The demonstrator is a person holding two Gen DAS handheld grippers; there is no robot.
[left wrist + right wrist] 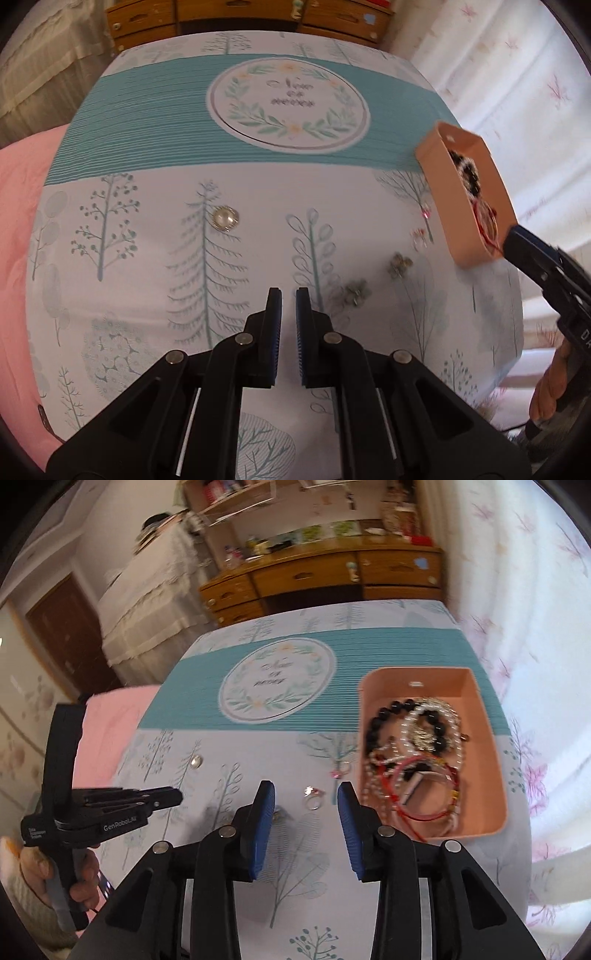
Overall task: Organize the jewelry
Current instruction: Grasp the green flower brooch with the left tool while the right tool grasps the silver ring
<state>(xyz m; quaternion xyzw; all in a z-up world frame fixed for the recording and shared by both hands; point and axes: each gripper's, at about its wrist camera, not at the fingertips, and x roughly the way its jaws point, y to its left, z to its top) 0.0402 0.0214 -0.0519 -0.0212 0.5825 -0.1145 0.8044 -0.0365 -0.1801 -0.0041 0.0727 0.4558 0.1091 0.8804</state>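
Left wrist view: left gripper [288, 295] nearly closed, empty, above the tree-print cloth [155, 155]. One pearl brooch [224, 219], two flower pieces [356, 291], one peach tray [467, 199] at the right. Right wrist view: right gripper [306, 797] parted, holding nothing; one ring [313, 799] on the cloth below; bracelets heaped in the tray; wooden drawers [306, 578] behind.

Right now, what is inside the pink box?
The pink box holds a tangle: a black bead bracelet, pearl strands and red cords. Whatever lies under the pile is covered; part of the floor is bare.
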